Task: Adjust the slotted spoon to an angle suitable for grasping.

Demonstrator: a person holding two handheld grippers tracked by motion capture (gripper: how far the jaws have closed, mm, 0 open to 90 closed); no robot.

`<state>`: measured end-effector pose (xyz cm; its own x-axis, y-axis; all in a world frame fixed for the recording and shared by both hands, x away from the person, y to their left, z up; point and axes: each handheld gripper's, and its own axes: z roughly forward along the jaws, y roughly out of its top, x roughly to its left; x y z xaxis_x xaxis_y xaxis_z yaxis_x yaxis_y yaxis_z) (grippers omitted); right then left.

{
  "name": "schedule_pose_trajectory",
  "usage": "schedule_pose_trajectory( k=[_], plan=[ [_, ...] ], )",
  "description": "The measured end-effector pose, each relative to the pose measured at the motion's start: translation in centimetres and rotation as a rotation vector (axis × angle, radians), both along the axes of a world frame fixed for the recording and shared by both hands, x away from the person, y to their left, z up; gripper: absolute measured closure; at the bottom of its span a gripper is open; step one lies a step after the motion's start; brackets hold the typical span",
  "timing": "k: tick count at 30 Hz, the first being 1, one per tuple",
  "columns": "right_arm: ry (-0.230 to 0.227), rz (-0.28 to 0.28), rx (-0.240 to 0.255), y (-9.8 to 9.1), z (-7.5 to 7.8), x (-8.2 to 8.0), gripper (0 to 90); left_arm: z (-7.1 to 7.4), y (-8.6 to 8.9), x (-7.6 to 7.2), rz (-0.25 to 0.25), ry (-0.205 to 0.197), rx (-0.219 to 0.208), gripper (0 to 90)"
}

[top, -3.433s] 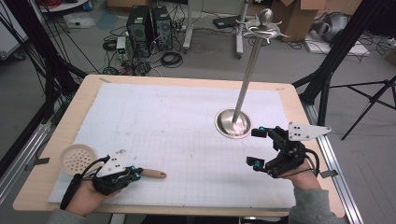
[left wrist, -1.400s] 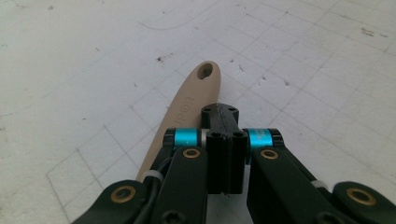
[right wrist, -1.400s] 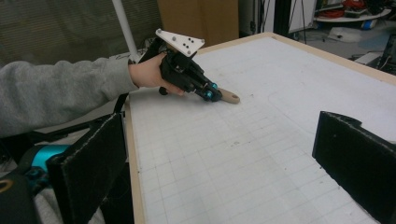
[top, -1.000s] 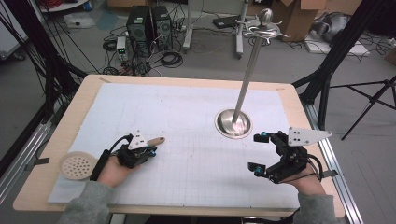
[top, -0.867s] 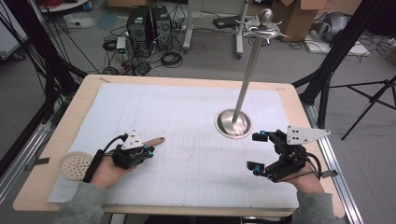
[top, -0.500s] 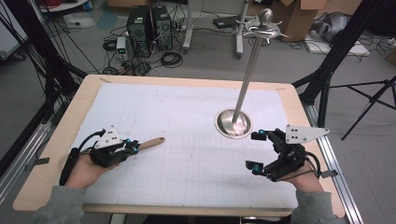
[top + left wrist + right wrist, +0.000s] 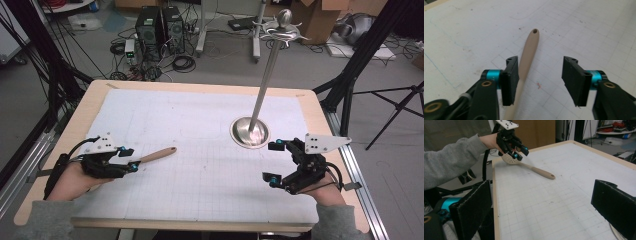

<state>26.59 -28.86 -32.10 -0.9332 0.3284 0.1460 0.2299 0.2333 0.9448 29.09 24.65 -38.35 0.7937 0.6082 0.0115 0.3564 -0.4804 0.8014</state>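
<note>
- Left gripper (image 7: 129, 159): near-left part of the table, held in the person's left hand (image 7: 75, 177). Its jaws have just been opening and now stand partly apart.
- Slotted spoon (image 7: 156, 154): a tan utensil lying on the white gridded mat (image 7: 200, 130). In the left gripper view its handle (image 7: 527, 60) runs up between the jaws, close against the left pad (image 7: 510, 80) and well clear of the right pad; nothing is clamped. The handle's holed end points toward the middle of the table.
- In the right gripper view the spoon's perforated bowl (image 7: 509, 159) lies right under the left gripper (image 7: 520, 152), with the handle reaching out across the mat.
- Right gripper (image 7: 272, 162): near-right part of the table, in the person's right hand (image 7: 327, 192). Its jaws stand wide apart with only bare mat between them; it holds nothing.
- Metal stand (image 7: 249, 132): a round polished base on the mat, far and slightly left of the right gripper, with an upright pole rising to hooks and a knob at the top.
- Spoon and stand are well apart.
</note>
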Motion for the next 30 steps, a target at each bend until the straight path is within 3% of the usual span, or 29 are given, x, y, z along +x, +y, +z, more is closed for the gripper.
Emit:
schedule_pose_trajectory(
  k=[2, 6, 8, 10, 15, 20, 30],
  plan=[
    [0.001, -0.002, 0.000, 0.0, 0.0, 0.0, 2.3, 0.1, 0.1, 0.1, -0.010, 0.015, -0.023, 39.8],
    [0.000, -0.002, 0.007, -0.1, 0.0, 0.0, 2.3, 0.0, 0.6, 0.2, 0.007, 0.040, -0.004, 22.1],
    [0.001, -0.001, 0.006, -0.1, 0.0, -0.1, 2.3, 0.0, 0.9, 0.4, 0.024, 0.075, -0.012, 16.9],
    [0.000, 0.001, 0.006, -0.1, 0.0, -0.1, 2.3, 0.1, 1.2, 0.5, 0.022, 0.098, -0.020, 15.8],
    [-0.003, 0.007, 0.017, -0.2, 0.0, 0.0, 2.4, 0.4, 1.6, 0.6, -0.001, 0.062, -0.033, 17.6],
    [0.003, 0.007, 0.019, -0.4, -0.1, 0.1, 2.4, 0.3, 2.4, 0.7, -0.047, 0.062, -0.036, 22.9],
    [0.002, 0.016, 0.019, -0.1, -0.1, 0.1, 2.4, -0.2, 3.3, 0.5, -0.037, 0.056, -0.020, 23.7]
  ],
)
